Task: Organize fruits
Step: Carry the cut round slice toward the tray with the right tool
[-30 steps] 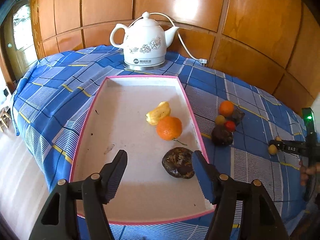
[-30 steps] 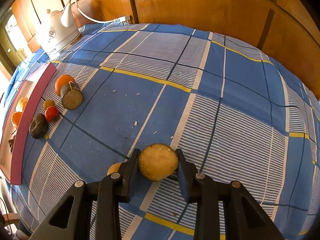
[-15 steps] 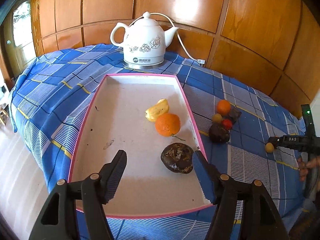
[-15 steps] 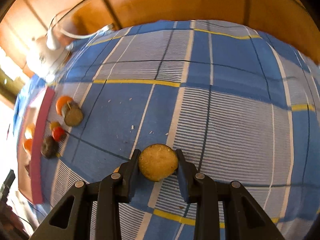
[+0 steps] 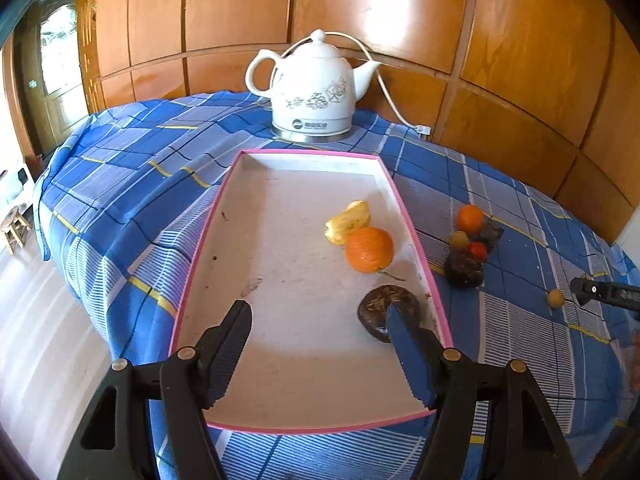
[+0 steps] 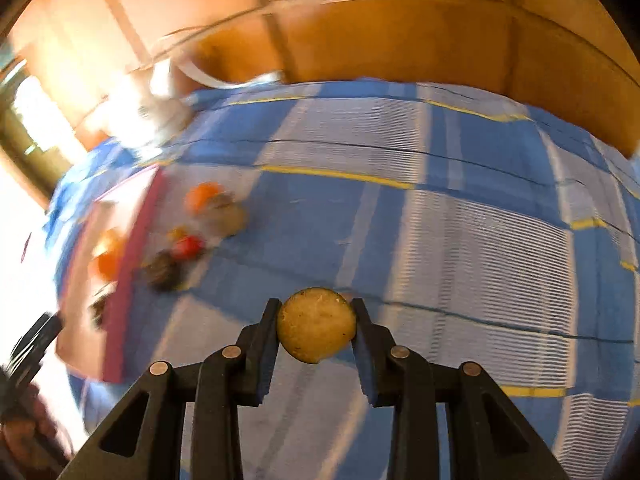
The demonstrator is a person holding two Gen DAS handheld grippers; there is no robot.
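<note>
A pink-rimmed white tray [image 5: 408, 220] lies on the blue checked cloth. It holds a yellow fruit [image 5: 347, 222], an orange [image 5: 369, 249] and a dark brown fruit [image 5: 380, 312]. My left gripper [image 5: 318, 310] hangs open over the tray's near end, its right finger just beside the dark fruit. In the blurred right wrist view, my right gripper [image 6: 316, 308] is shut on a round yellow-brown fruit [image 6: 316, 326], held above the cloth. A cluster of loose fruits [image 5: 466, 244] lies right of the tray, and a small yellow fruit [image 5: 555, 298] lies farther right.
A white kettle [image 5: 314, 92] with a cord stands behind the tray, against the wooden wall. The table edge drops to the floor on the left, where a small stool [image 5: 14, 226] stands. Part of the right gripper's black body [image 5: 604, 292] shows at the right edge.
The right gripper has risen off the cloth with the round fruit and swung, so the tray and fruit cluster look nearer and blurred. The left gripper has barely moved.
</note>
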